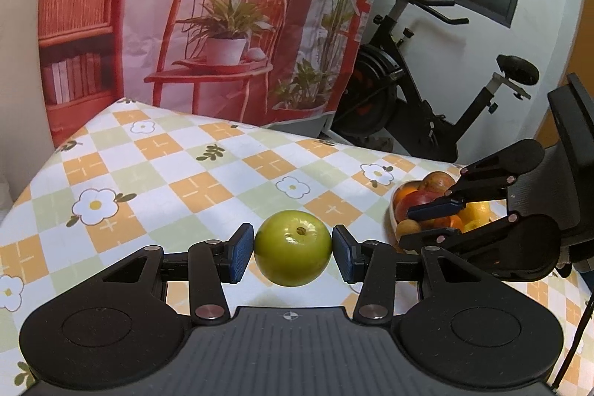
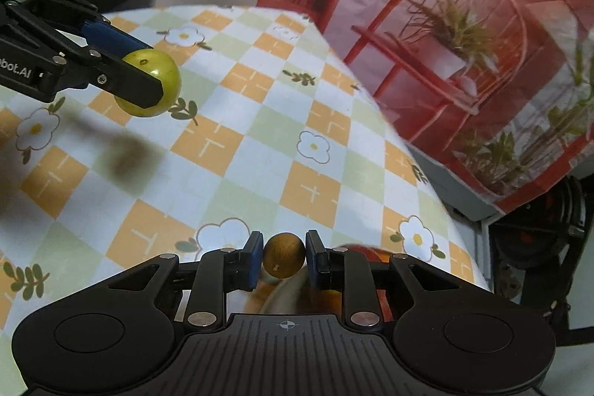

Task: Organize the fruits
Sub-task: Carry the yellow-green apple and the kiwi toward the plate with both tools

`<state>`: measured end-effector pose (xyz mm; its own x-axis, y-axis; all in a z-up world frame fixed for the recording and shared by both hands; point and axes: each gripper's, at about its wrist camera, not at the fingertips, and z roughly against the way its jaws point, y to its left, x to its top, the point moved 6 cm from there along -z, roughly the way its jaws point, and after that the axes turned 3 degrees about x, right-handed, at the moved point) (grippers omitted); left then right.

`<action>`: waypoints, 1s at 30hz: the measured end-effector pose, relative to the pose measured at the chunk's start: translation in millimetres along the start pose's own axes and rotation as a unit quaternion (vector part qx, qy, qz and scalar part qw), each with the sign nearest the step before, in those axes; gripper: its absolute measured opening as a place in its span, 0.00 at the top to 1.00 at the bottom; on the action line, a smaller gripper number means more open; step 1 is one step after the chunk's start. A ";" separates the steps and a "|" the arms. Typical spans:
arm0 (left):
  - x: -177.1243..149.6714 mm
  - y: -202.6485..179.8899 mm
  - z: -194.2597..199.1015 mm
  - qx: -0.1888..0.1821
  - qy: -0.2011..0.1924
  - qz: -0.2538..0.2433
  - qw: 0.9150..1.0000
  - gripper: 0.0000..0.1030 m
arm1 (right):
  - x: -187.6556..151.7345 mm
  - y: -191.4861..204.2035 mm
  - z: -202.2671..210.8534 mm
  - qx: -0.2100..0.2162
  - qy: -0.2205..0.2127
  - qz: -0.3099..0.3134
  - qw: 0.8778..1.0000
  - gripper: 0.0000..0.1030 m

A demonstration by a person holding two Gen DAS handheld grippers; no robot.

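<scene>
The right claw hides most of the fruit bowl beneath it, blurred.

Apple: between the left gripper pads, above the table.
Bowl: on the table, right of the apple, fruit inside.
Right gripper: over the bowl.

A home room: a table under a flowered checked tablecloth, an exercise bike just behind it, a printed backdrop hung behind the table
</scene>
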<state>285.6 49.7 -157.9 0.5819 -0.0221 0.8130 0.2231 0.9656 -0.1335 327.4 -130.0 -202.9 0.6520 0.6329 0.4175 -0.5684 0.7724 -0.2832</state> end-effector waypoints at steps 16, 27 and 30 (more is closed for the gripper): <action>13.4 -67.9 3.2 -0.003 0.006 -0.067 0.998 0.52 | -45.8 -26.8 73.4 -0.004 -0.094 -0.072 0.993 0.79; 25.6 -122.6 -14.9 -0.037 0.006 -0.112 0.993 0.53 | -100.7 -67.2 106.9 -0.026 -0.121 -0.128 0.984 0.79; 29.5 -135.8 -25.5 -0.048 0.009 -0.120 0.992 0.52 | -114.2 -75.4 109.6 -0.029 -0.122 -0.141 0.982 0.79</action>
<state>292.5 -88.6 -130.3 0.5161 -0.2536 0.8181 0.4292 0.9031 0.0092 240.8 -266.3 -134.6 0.6363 0.3676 0.6783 -0.3488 0.9213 -0.1721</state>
